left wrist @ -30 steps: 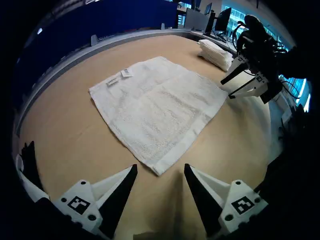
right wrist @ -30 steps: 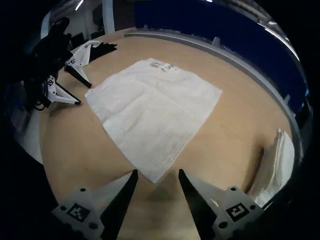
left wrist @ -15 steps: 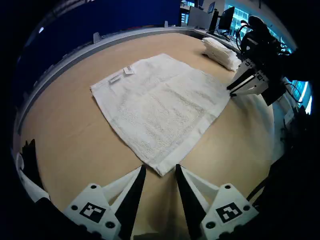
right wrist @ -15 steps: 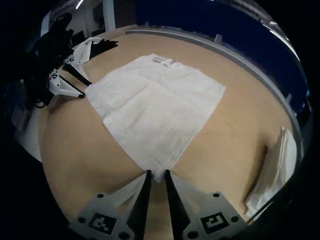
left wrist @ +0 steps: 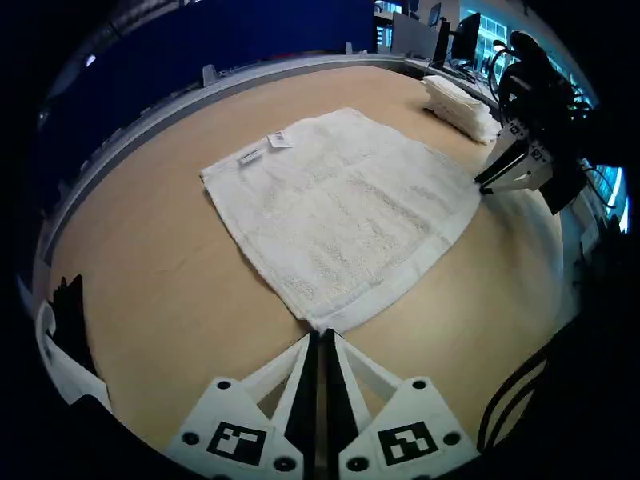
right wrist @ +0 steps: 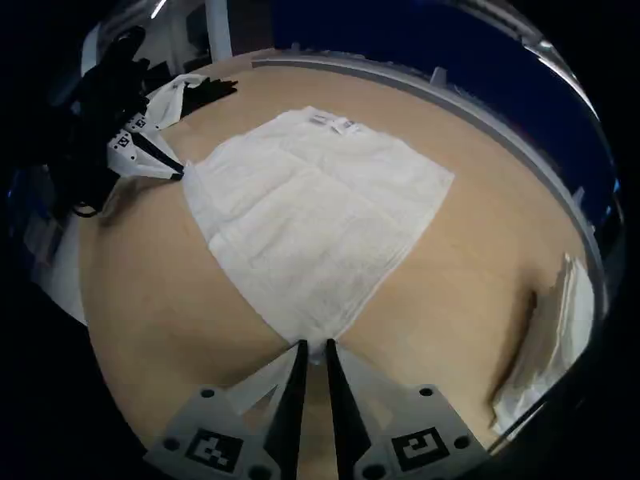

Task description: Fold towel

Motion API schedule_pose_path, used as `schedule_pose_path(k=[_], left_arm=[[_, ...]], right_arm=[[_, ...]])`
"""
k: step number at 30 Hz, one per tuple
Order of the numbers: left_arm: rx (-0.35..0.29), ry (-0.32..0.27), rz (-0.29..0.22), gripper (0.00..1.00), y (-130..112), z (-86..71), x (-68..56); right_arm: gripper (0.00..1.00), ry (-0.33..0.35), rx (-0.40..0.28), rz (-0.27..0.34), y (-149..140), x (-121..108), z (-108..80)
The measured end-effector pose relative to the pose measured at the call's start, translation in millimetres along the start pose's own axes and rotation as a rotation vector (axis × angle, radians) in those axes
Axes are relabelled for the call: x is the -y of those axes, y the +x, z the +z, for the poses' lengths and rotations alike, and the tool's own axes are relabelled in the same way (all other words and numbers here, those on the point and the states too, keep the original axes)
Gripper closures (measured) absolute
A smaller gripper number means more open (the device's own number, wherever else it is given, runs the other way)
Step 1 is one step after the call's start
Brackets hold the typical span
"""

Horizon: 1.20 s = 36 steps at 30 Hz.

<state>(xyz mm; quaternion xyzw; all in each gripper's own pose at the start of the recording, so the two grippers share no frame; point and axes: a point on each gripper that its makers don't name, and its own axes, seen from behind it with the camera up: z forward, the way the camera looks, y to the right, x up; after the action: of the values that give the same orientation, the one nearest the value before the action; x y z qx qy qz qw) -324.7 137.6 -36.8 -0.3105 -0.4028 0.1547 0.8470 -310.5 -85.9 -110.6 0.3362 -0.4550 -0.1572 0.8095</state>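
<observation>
Tan tabletop (left wrist: 160,264), blue partition (left wrist: 240,32) behind it. White towel (left wrist: 344,208) lies spread flat at centre.

Left gripper view: stack of folded towels (left wrist: 460,108) at 1 o'clock, monitors (left wrist: 466,34) beyond. Right gripper view puts that stack at 4 o'clock, near the tabletop edge.

Left gripper (left wrist: 322,340) at 6 o'clock, jaws pinched together on the towel's near corner. Right gripper (right wrist: 314,352) at 6 o'clock in its own view, jaws a sliver apart, clamping a neighbouring corner.

Two small labels (left wrist: 272,144) on the towel's far edge; writing too small to read.
</observation>
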Motion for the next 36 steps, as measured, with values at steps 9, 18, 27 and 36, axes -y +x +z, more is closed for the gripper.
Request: schedule_pose_path(k=[9, 18, 27, 36], left_arm=[[-0.001, -0.015, 0.009, 0.95, -0.2, -1.4, -6.7], [0.001, -0.022, 0.010, 0.95, 2.3, -1.6, -10.5], [-0.021, -0.028, -0.040, 0.96, 10.9, -16.1, -15.2], [-0.034, -0.029, -0.076, 0.96, 15.4, -39.8, -18.7]], right_arm=[[0.87, -0.004, -0.007, 0.028, 2.7, -8.6, -4.2], [0.89, -0.010, -0.016, 0.038, 7.4, -13.7, -7.5], [0.89, -0.002, -0.050, 0.043, 21.9, -12.8, -22.3], [0.89, 0.008, -0.079, 0.037, 33.7, -8.6, -47.6]])
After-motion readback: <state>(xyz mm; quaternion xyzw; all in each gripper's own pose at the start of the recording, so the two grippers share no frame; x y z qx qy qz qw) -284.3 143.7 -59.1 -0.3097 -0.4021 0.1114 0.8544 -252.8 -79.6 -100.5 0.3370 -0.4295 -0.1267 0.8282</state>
